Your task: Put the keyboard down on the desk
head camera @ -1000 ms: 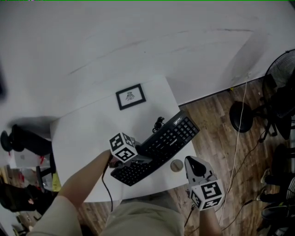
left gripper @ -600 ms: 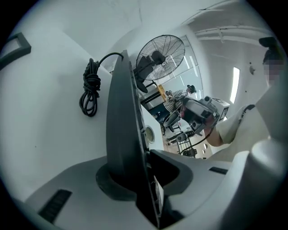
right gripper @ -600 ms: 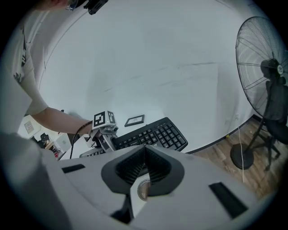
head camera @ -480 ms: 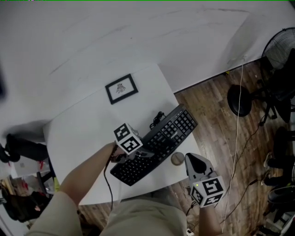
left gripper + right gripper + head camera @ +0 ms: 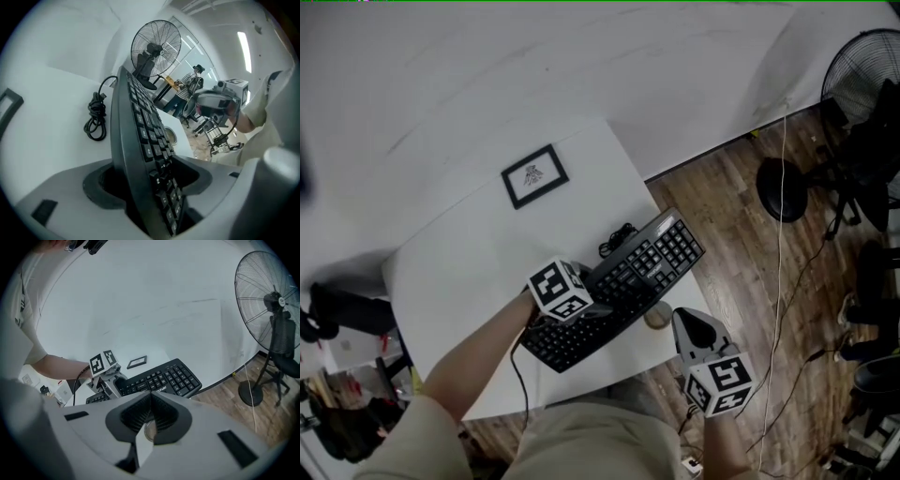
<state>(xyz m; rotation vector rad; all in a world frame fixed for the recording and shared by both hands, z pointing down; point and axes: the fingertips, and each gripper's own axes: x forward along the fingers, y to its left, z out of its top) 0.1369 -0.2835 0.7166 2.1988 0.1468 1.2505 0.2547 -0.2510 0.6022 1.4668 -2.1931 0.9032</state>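
Looking down on the white desk, the biggest thing in play, with bare top to its left and far side. The black keyboard lies across the near right part of the desk, its long axis running on a diagonal from near-left up to far-right, and the far-right end reaches close to the desk's right edge. From the head view I judge it down flat on the top, though I can't see under it. My left gripper sits at the keyboard's near-left end, reaching in from the near side. Its jaws are opening, and the keyboard's end stands between them with room showing at the pads, so I read no squeeze on it. The way out, as I judge it, is back toward me, across that long axis. My right gripper hangs off the desk's near right corner, well apart from the keyboard, jaws pressed together on nothing. The left is the nearer one by far. A coiled cable lies just beyond the keyboard's far long edge. A small round disc rests just beside the near long edge
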